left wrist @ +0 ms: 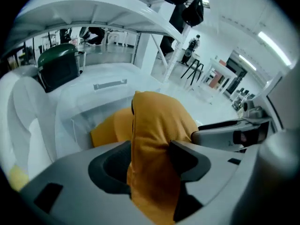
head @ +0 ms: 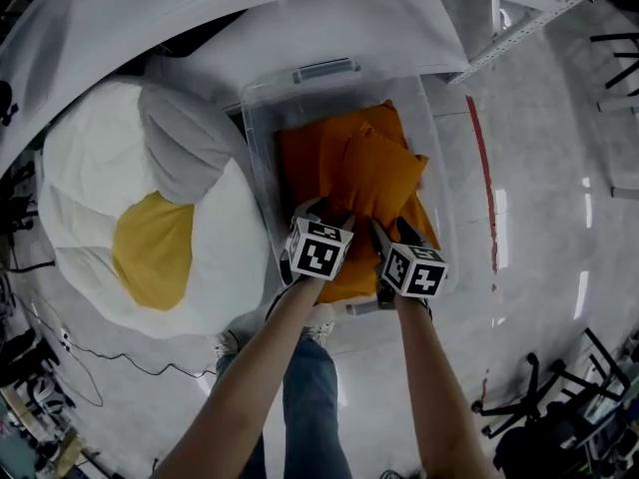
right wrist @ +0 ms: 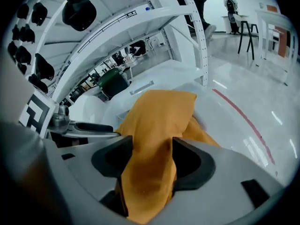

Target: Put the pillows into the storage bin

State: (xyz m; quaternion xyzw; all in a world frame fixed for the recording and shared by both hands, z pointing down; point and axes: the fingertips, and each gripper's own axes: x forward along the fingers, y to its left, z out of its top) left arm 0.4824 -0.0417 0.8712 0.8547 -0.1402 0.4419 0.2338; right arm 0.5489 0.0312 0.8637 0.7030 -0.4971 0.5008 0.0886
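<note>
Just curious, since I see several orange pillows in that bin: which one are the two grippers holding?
The top pillow, pinched at its near edge by the left gripper and right gripper. The other pillows lie loose beneath it in the bin.

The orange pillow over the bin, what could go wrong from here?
1. The bin already holds other pillows, so the pillow may perch high and slide over the rim.
2. The left gripper and right gripper pinch only fabric folds; an uneven release might drag it sideways.
</note>
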